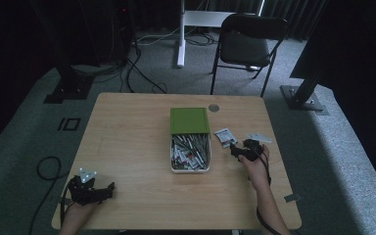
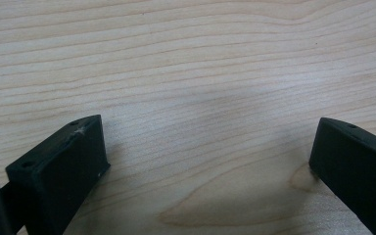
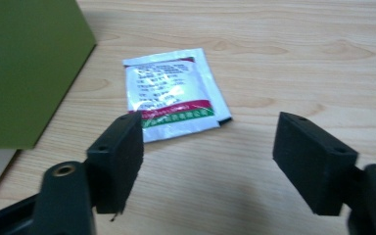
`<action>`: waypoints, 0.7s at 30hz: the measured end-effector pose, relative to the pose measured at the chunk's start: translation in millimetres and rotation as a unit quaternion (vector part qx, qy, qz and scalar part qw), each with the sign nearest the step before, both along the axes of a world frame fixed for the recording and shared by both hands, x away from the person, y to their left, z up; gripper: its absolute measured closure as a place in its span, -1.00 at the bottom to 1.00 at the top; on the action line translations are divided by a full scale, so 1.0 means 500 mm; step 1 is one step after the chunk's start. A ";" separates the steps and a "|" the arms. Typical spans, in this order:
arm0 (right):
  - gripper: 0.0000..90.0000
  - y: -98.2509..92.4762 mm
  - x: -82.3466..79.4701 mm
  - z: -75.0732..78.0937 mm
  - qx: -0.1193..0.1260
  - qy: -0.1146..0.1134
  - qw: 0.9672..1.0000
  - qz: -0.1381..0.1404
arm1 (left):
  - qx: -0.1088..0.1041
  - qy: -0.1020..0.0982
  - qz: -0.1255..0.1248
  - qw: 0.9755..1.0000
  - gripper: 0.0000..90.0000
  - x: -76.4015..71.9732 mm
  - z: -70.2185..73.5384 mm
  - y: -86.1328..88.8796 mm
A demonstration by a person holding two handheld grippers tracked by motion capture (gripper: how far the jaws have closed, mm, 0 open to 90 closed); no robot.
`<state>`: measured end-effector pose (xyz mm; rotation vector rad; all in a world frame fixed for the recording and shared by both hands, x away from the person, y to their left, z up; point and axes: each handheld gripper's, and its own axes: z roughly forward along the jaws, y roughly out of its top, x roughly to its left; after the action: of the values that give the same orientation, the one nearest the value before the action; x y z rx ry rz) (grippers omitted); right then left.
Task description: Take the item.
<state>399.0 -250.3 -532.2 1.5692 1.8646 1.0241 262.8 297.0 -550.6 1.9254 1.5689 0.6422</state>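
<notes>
Evidently the right tool point(image 3: 208, 161) hovered wide open and empty just short of the white sachet point(image 3: 174, 93), which lay flat on the worktop point(image 1: 127, 142) right of the green-lidded box point(image 1: 190, 139). A good pickup would likely need one jaw slid under a thin edge. The left tool point(image 2: 200, 166), open and empty too, rested far left of the box. Sachet print was illegible; box contents looked like jumbled packets.

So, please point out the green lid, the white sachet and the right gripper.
green lid point(image 1: 190, 120), high view, middle of its top
sachet point(image 3: 174, 93), right gripper view, middle of its printed face
right gripper point(image 3: 208, 159), right gripper view, midway between its open jaws
</notes>
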 end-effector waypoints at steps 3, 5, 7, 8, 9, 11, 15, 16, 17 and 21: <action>-0.47 -0.011 -0.009 -0.001 -0.001 0.002 1.000 -0.009 | 0.000 0.000 0.000 1.000 -0.97 0.000 0.000 0.000; -0.50 -0.018 -0.015 -0.003 0.004 0.015 1.000 -0.014 | 0.000 0.000 0.000 1.000 -0.97 0.000 0.000 0.000; -0.51 -0.025 -0.021 -0.004 0.005 0.016 1.000 -0.018 | 0.000 0.000 0.000 1.000 -0.97 0.000 0.000 0.000; -0.53 -0.028 -0.025 -0.004 0.001 0.017 1.000 -0.022 | 0.000 0.000 0.000 1.000 -0.97 0.000 0.000 0.000; -0.54 -0.031 -0.028 -0.004 0.000 0.021 0.999 -0.026 | 0.000 0.000 0.000 1.000 -0.97 0.000 0.000 0.000; -0.56 -0.038 -0.036 -0.005 -0.001 0.025 0.999 -0.031 | 0.000 0.000 0.000 1.000 -0.97 0.000 0.000 0.000; -0.62 -0.047 -0.049 -0.005 0.006 0.031 0.998 -0.050 | 0.000 0.000 0.000 1.000 -0.97 0.000 0.000 0.000; -0.62 -0.052 -0.055 -0.006 0.005 0.030 0.998 -0.053 | 0.000 0.000 0.000 1.000 -0.97 0.000 0.000 0.000; -0.62 -0.055 -0.059 -0.006 0.002 0.028 0.998 -0.055 | 0.000 0.000 0.000 1.000 -0.97 0.000 0.000 0.000; -0.62 -0.065 -0.078 -0.012 -0.005 0.030 0.998 -0.064 | 0.000 0.000 0.000 1.000 -0.97 0.000 0.000 0.000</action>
<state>359.8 -282.9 -538.1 1.7060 1.7795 0.9201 262.8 297.0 -550.6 1.9249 1.5691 0.6424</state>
